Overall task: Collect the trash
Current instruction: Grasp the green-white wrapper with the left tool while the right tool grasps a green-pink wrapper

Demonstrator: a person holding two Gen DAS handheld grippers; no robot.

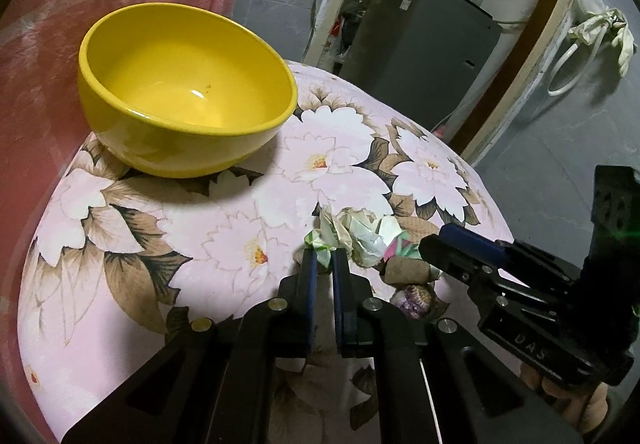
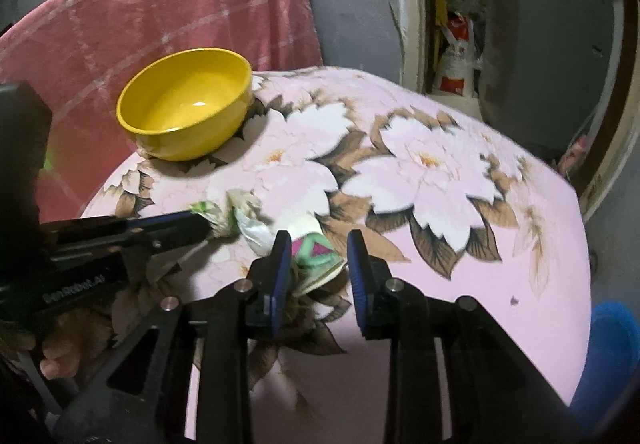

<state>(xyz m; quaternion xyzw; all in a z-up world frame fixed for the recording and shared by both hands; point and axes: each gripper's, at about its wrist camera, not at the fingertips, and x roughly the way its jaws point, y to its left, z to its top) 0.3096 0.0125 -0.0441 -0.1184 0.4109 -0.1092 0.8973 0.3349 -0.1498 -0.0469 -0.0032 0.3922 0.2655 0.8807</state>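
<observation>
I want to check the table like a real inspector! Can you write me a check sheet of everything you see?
Surface: floral tablecloth on a table, pink with white flowers.
Job's things: crumpled wrappers in a small pile; cardboard tube beside them; yellow bowl, nothing in it.
Clutter: nothing seen apart from the trash.
Grippers: left gripper shut on a green wrapper's edge; right gripper open, its jaws on either side of a patterned wrapper.
Cables: white hose on the wall.
Surroundings: pink towel behind the bowl; grey cabinet; blue bin.
</observation>
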